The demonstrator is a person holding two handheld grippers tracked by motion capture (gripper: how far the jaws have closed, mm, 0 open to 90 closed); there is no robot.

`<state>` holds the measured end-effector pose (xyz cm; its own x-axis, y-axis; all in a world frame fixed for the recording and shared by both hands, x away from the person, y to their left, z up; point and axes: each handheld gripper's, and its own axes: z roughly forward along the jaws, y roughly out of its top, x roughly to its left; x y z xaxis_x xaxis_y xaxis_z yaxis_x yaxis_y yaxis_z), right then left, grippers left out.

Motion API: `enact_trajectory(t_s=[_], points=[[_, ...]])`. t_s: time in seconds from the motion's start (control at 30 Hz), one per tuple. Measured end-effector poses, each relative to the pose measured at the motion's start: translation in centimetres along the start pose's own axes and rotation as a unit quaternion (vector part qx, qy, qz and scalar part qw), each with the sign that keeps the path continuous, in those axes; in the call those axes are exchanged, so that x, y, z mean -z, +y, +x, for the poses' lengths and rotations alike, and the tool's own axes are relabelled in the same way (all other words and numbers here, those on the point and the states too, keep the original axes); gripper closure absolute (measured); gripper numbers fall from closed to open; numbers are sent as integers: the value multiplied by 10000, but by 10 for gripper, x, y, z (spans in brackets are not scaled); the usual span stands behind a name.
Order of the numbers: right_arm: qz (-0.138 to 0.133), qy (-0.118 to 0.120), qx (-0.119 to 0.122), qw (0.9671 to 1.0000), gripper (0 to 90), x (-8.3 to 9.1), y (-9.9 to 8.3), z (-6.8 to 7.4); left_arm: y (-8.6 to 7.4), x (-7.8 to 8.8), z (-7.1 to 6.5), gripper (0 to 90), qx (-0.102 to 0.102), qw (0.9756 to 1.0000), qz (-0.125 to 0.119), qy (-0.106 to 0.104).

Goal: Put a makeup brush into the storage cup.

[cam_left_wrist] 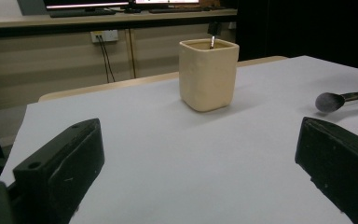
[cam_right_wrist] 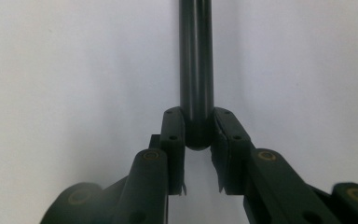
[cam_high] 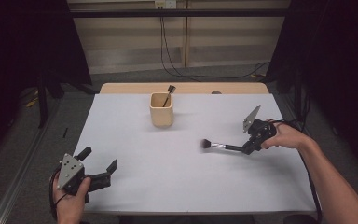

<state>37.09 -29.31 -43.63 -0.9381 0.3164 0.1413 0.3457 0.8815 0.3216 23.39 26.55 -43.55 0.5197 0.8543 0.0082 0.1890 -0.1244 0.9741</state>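
At the right of the high view, the right gripper (cam_high: 246,148) is clenched on the black handle end of a makeup brush (cam_high: 220,145), whose dark bristle head points toward the frame's centre and sits just above the white table (cam_high: 177,177); the right gripper view shows the handle (cam_right_wrist: 196,70) pinched between both jaws. The left gripper (cam_high: 98,163), at the lower left, is released, jaws spread wide with nothing between them. A beige square cup (cam_high: 161,109) stands at the upper centre, well apart from both, with another dark-tipped brush (cam_high: 168,94) leaning in it.
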Motion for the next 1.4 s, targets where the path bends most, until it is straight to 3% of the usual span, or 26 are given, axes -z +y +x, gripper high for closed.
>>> enact_trajectory(t_s=[0.27,0.43,0.73,0.93,1.03,1.33,1.4], points=[[-578,-228,-193,9979,766,4,-6,6,0,0,-1,12,14,10000,-6,-4],[-988,-394,-485,9931,766,9,-10,9,0,0,-1,13,3,10000,-8,-5],[-1460,-544,-717,9852,767,7,-16,22,0,-1,-1,14,22,10000,-14,-21],[-1982,-688,-926,9734,766,3,-21,29,0,-1,-2,14,13,10000,-25,-34],[-2168,-671,-958,9692,766,0,-22,35,1,-1,-2,15,13,10000,-28,-36],[-2749,-703,-903,9547,766,-6,-21,54,2,-2,-7,15,22,9999,-57,-84],[-2831,-616,-862,9532,766,-7,-20,57,3,-2,-8,15,30,9999,-55,-99]])
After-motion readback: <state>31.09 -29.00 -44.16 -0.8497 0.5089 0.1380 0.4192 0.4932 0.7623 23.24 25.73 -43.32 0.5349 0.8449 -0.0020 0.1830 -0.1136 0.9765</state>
